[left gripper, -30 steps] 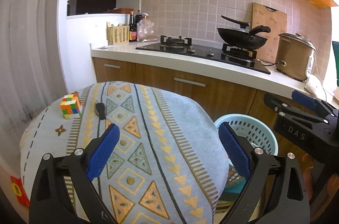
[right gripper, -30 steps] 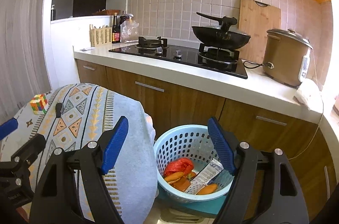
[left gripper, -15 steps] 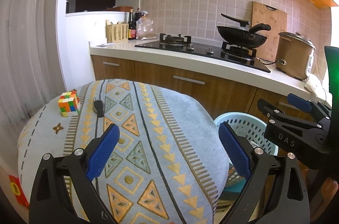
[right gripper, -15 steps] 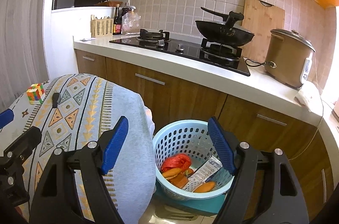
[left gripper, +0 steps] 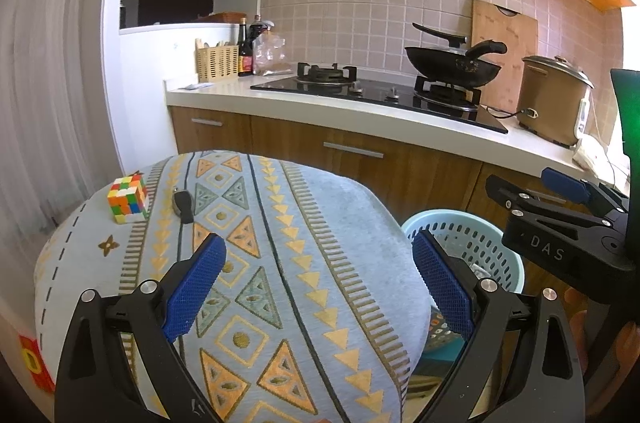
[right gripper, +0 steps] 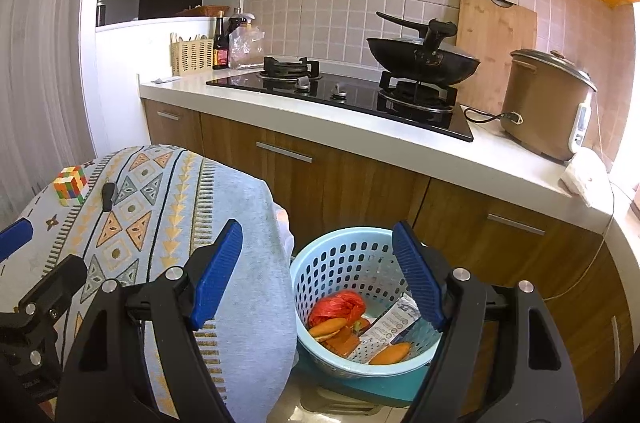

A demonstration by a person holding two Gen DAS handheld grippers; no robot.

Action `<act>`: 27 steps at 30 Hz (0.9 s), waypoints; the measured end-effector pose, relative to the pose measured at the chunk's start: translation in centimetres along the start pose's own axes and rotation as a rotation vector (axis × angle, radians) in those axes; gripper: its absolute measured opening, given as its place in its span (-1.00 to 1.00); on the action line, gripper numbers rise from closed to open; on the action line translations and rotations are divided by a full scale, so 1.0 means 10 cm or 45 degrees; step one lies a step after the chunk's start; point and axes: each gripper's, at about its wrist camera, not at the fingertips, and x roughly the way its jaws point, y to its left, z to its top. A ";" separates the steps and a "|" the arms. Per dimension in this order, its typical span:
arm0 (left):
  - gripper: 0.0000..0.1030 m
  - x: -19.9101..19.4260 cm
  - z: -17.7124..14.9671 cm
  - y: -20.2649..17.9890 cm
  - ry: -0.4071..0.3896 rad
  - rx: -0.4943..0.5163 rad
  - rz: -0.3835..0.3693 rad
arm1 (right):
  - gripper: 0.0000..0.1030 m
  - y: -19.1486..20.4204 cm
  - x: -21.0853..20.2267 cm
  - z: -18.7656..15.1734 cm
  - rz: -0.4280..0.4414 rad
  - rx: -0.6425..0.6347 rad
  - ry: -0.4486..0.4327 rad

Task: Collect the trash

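The left gripper (left gripper: pixel 316 287) hangs over a round table (left gripper: pixel 352 223) covered with a patterned cloth; its blue pads stand wide apart with nothing between them, released. The right gripper (right gripper: pixel 316 275) is likewise spread, empty, above the gap between the table's right edge and a light blue basket (right gripper: pixel 340 255) on the floor. In the left wrist view the right gripper (left gripper: pixel 560 207) shows from the side at far right, above the basket (left gripper: pixel 460 227).

Trash lies inside the basket: a crumpled red bag (right gripper: pixel 340 305), orange wrappers (right gripper: pixel 328 327) (exact count unclear), and a printed white packet (right gripper: pixel 390 323) leaning against the near wall. The basket rests on a teal base (right gripper: pixel 360 387), just right of the table and in front of the wooden cabinets (right gripper: pixel 360 183).

On the table's far left part sit a colour cube (left gripper: pixel 128 199) and, just to its right, a small dark key fob (left gripper: pixel 182 205), apart from each other. A red tag (left gripper: pixel 34 363) shows at the table's near left edge.

On the white counter (right gripper: pixel 280 107) behind: a black hob (right gripper: pixel 352 95) with a wok (right gripper: pixel 424 57) on the right burner, a cutting board (right gripper: pixel 496 43) leaning on the tiled wall, a brown rice cooker (right gripper: pixel 548 103) at far right, and bottles (right gripper: pixel 220 43) beside a slatted holder (right gripper: pixel 192 55) at far left.
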 end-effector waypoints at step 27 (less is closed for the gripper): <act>0.78 0.00 -0.03 -0.05 0.009 0.000 -0.010 | 0.42 -0.02 -0.01 0.01 0.006 0.016 0.000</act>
